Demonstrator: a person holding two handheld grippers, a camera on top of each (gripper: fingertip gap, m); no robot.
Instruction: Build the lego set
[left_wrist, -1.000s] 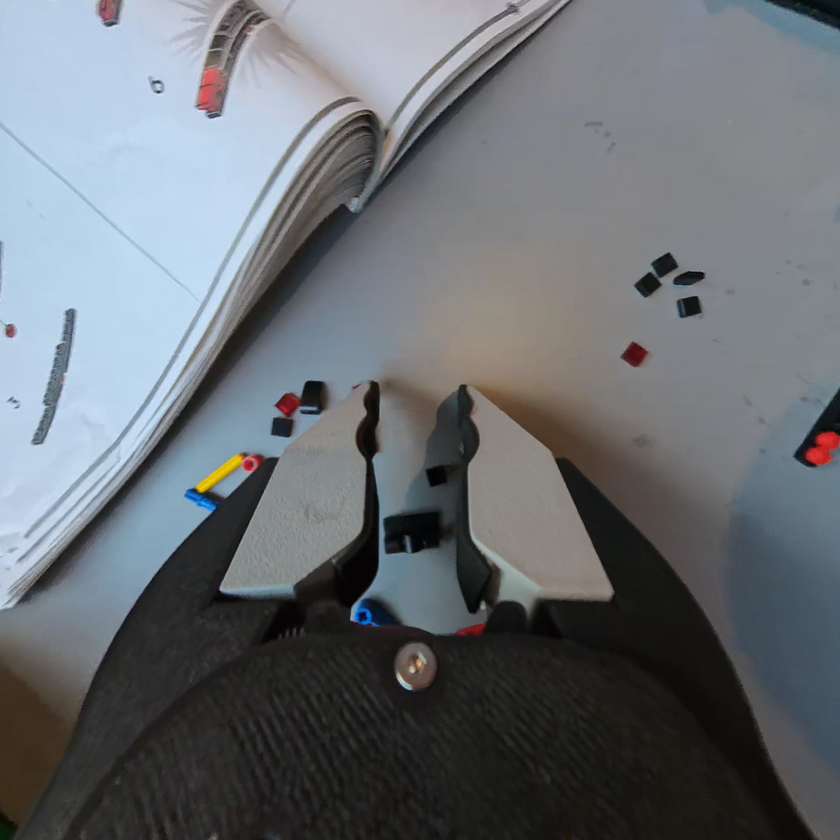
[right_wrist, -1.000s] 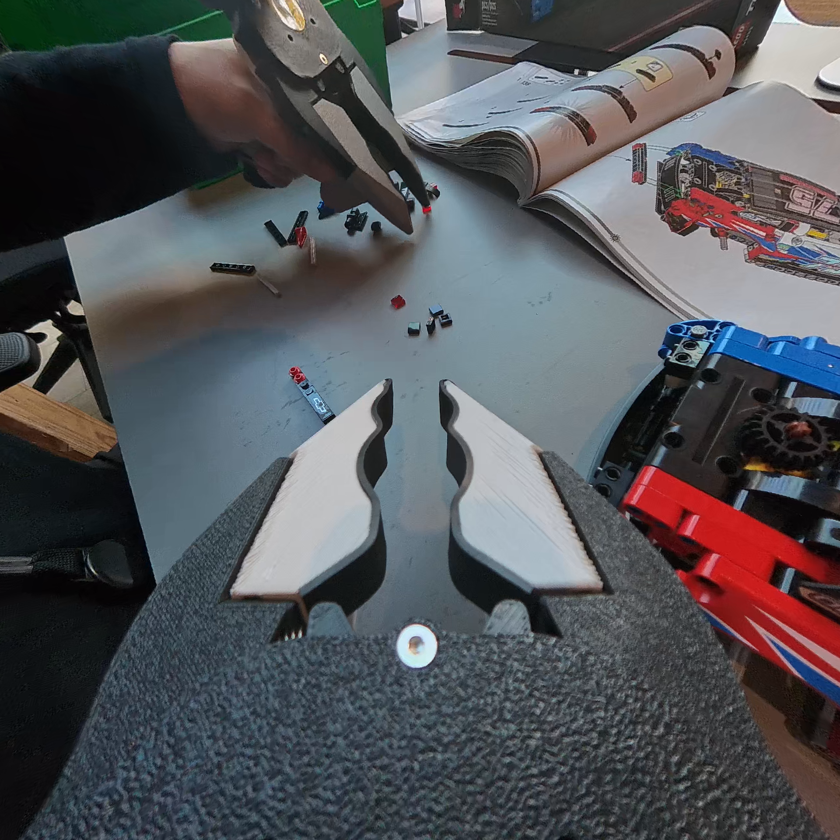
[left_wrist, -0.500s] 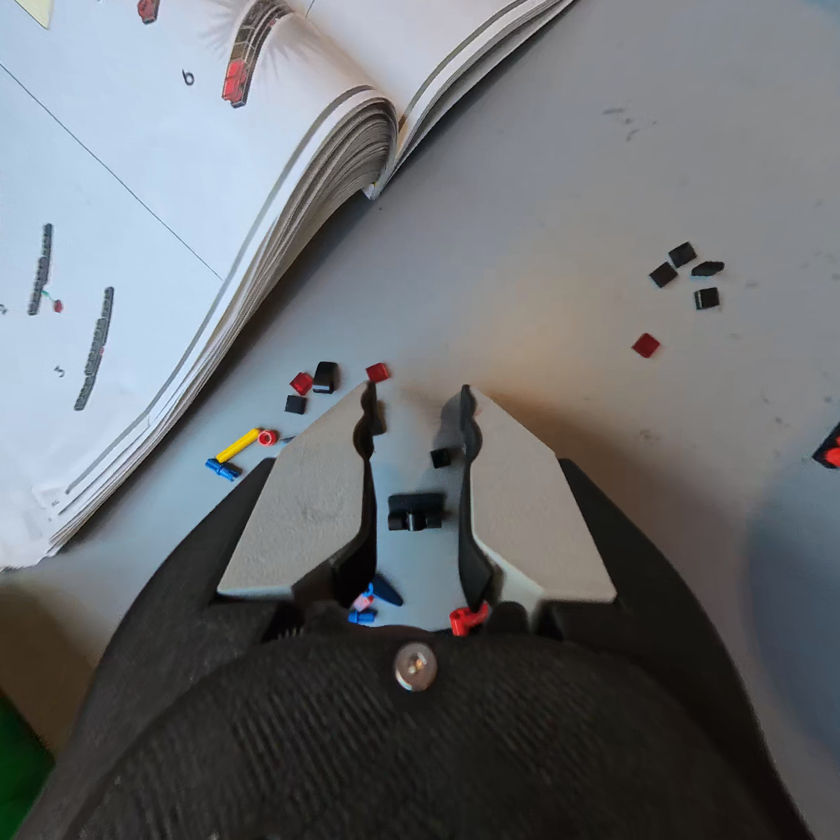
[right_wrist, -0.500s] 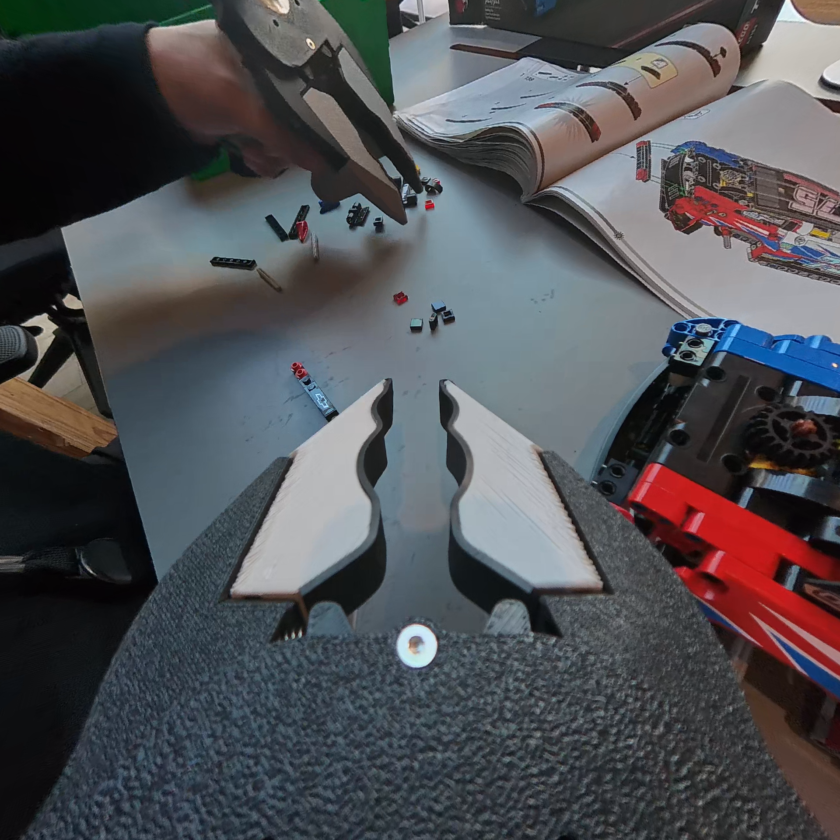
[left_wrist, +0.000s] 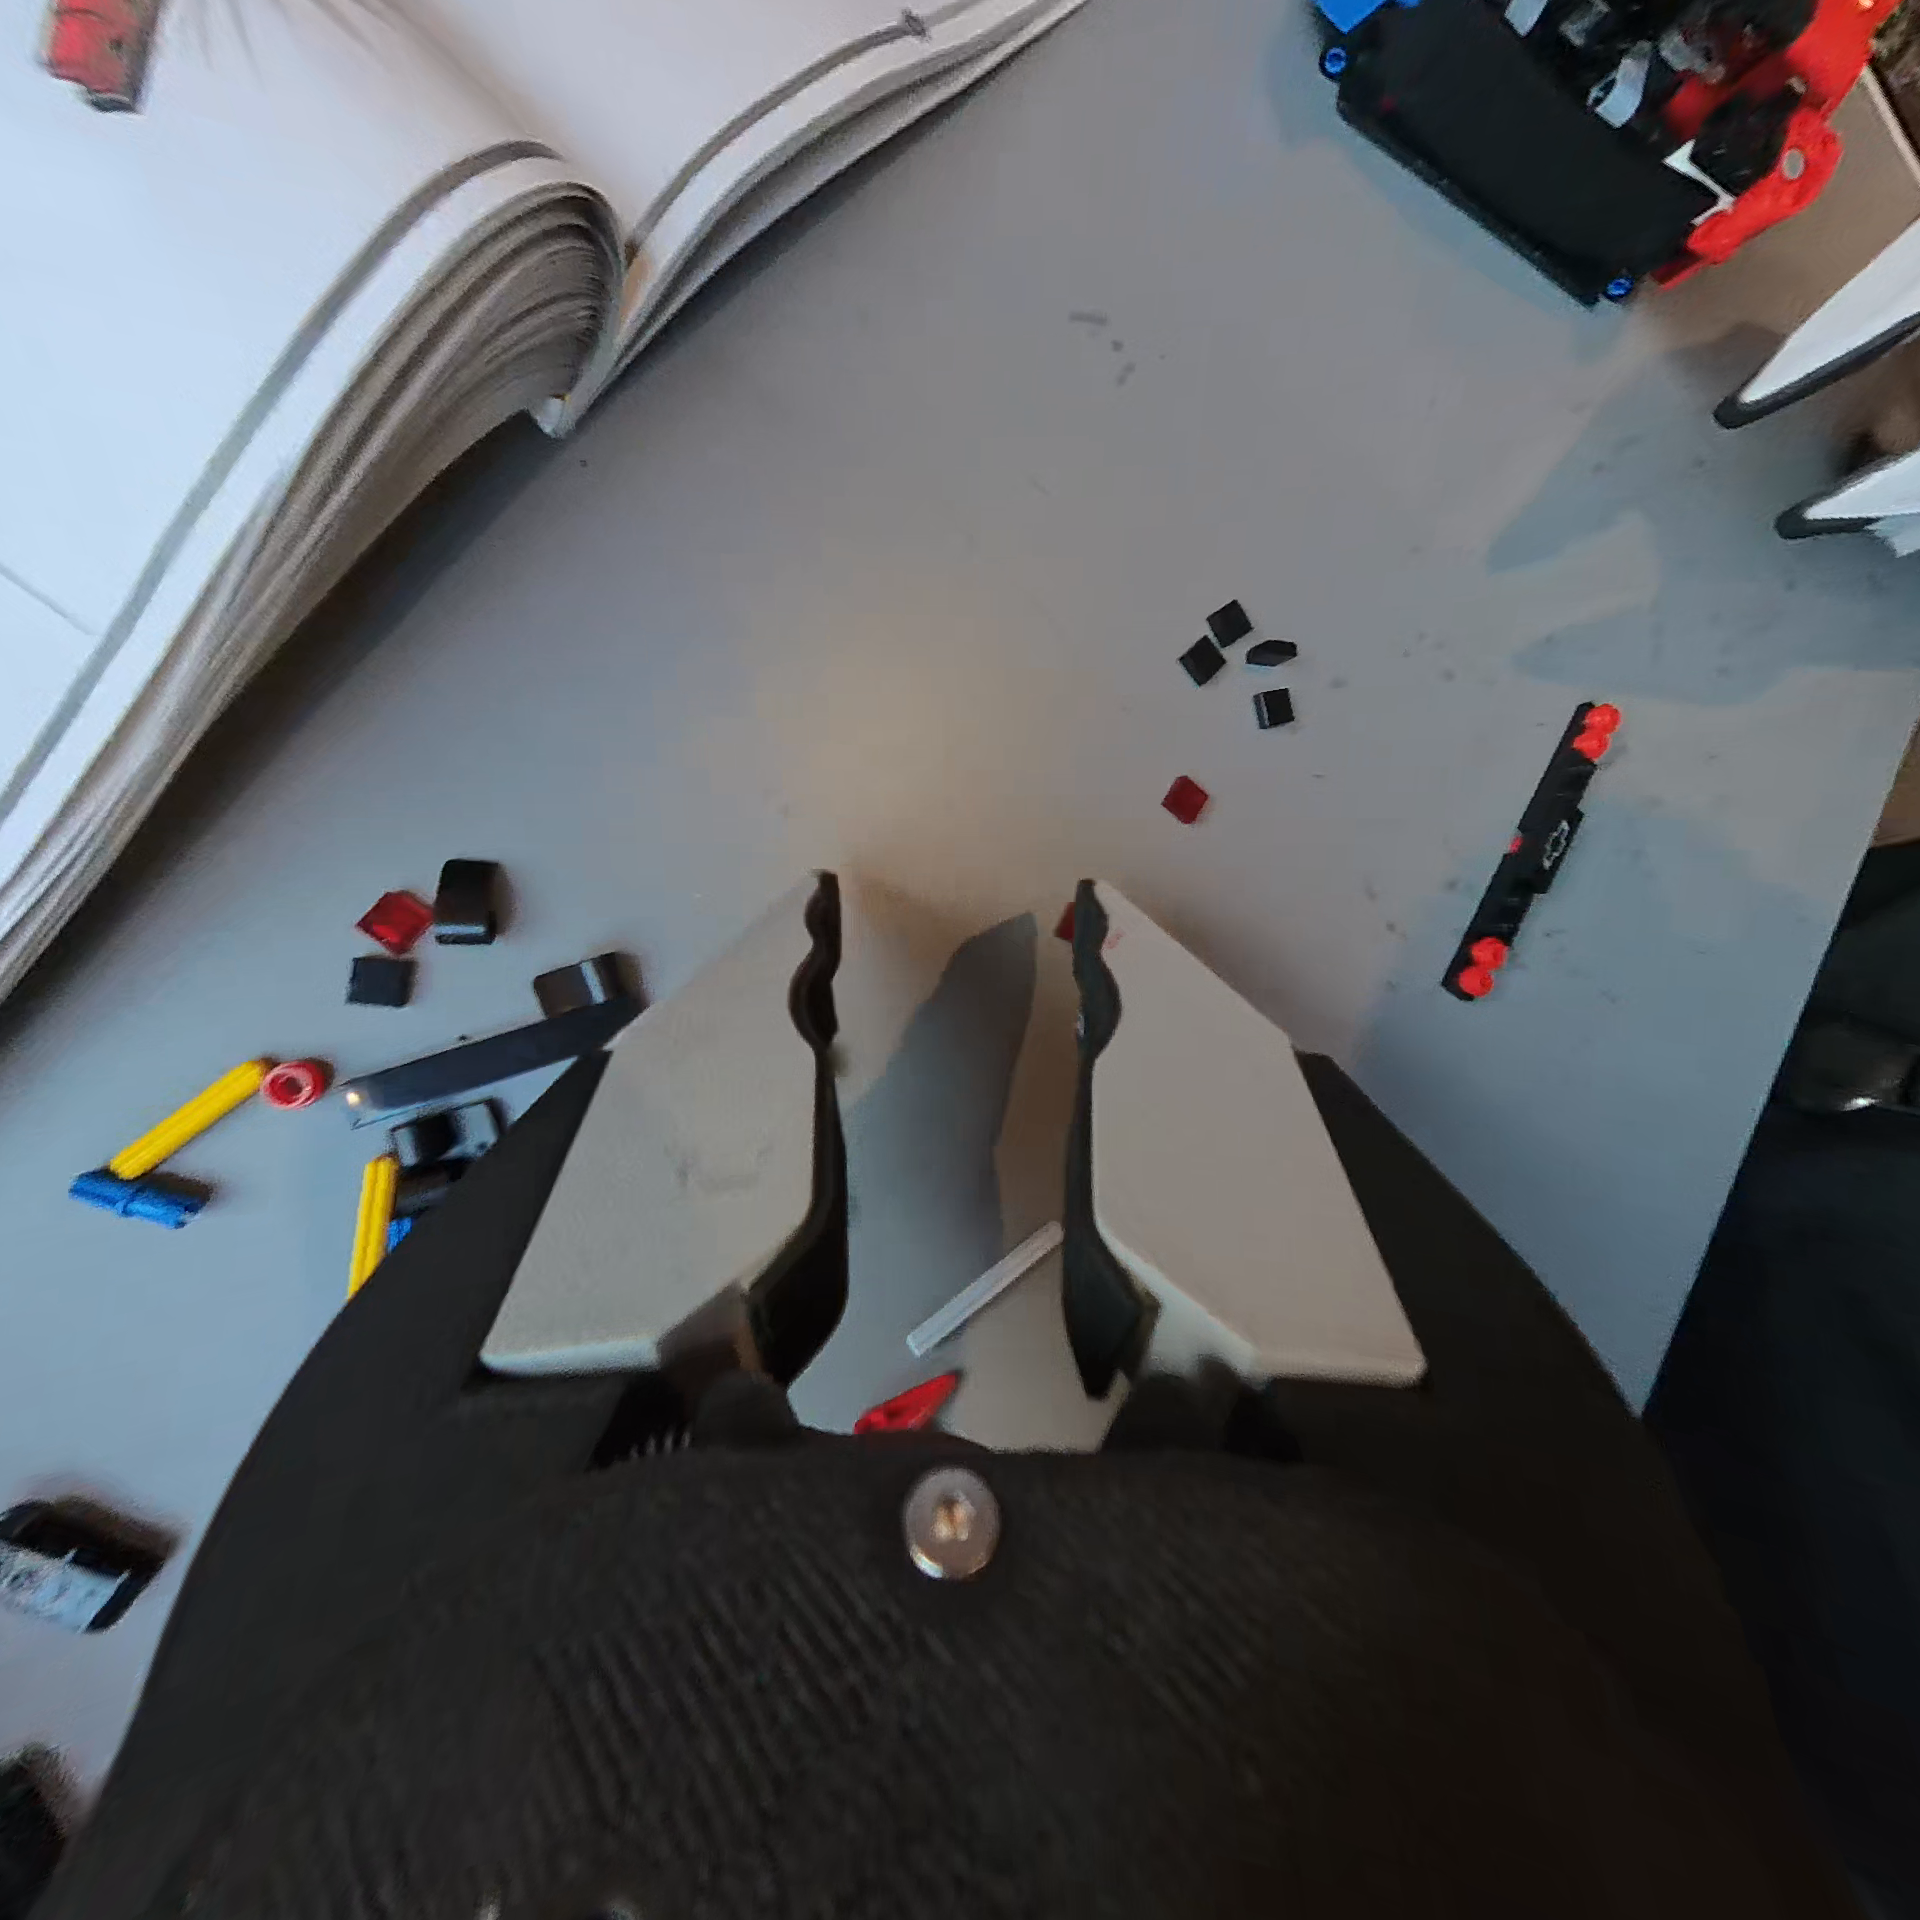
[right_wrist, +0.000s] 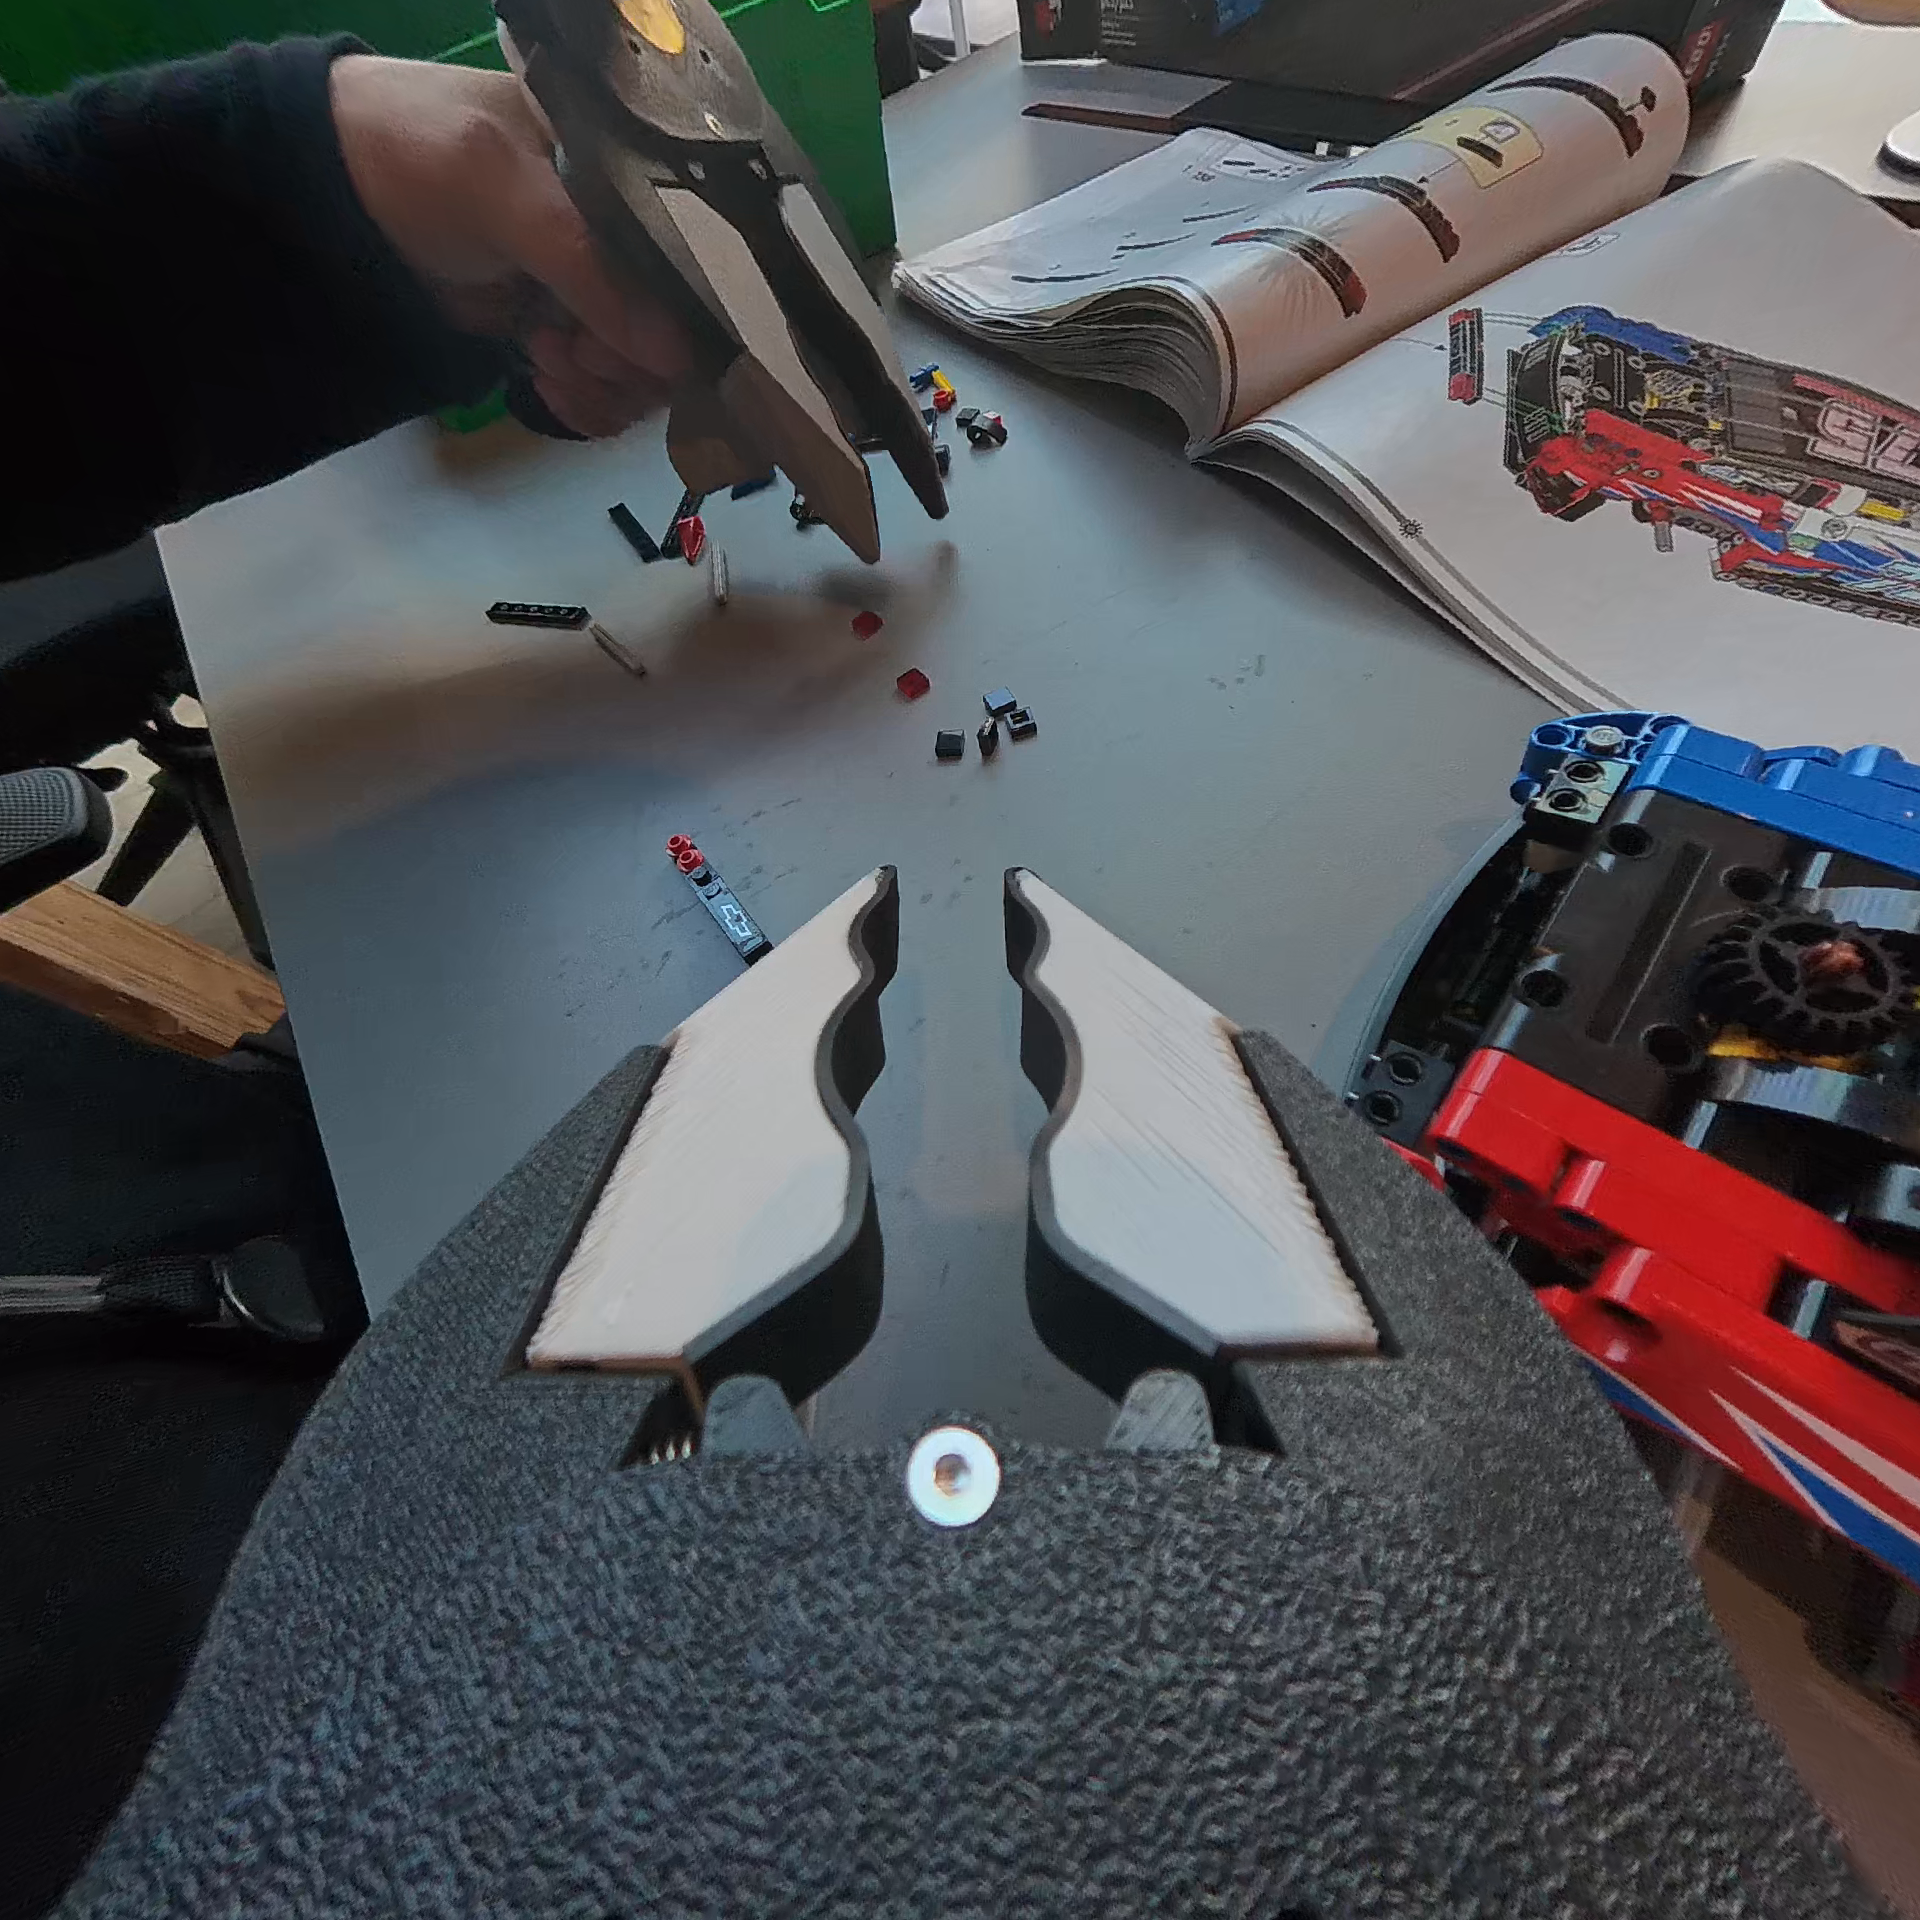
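My left gripper (left_wrist: 956, 902) is open and empty, tips just above the grey table; it also shows in the right wrist view (right_wrist: 896, 528), held by a hand. A small red tile (left_wrist: 1064, 921) lies by its right fingertip, also seen from the right (right_wrist: 865, 623). A second red tile (left_wrist: 1184, 798) and several black tiles (left_wrist: 1236, 665) lie just beyond. A black strip with red studs (left_wrist: 1527, 852) lies to the right. My right gripper (right_wrist: 948, 891) is open and empty, low over the table beside the part-built red, blue and black car (right_wrist: 1714, 1039).
The open instruction book (right_wrist: 1455, 364) covers the far side (left_wrist: 312, 260). Loose parts lie left of my left gripper: a yellow axle (left_wrist: 192, 1117), a blue pin (left_wrist: 135, 1195), black pieces (left_wrist: 468, 899). A grey axle (left_wrist: 982, 1288) lies between its fingers. A green box (right_wrist: 831, 104) stands behind. My hands' fingertips stand some 20 centimetres from each other.
My left gripper has moved away from the cluster of loose parts toward the red and black tiles, and its jaws stand wider. A red tile now lies under its tips. The right gripper has hardly moved.
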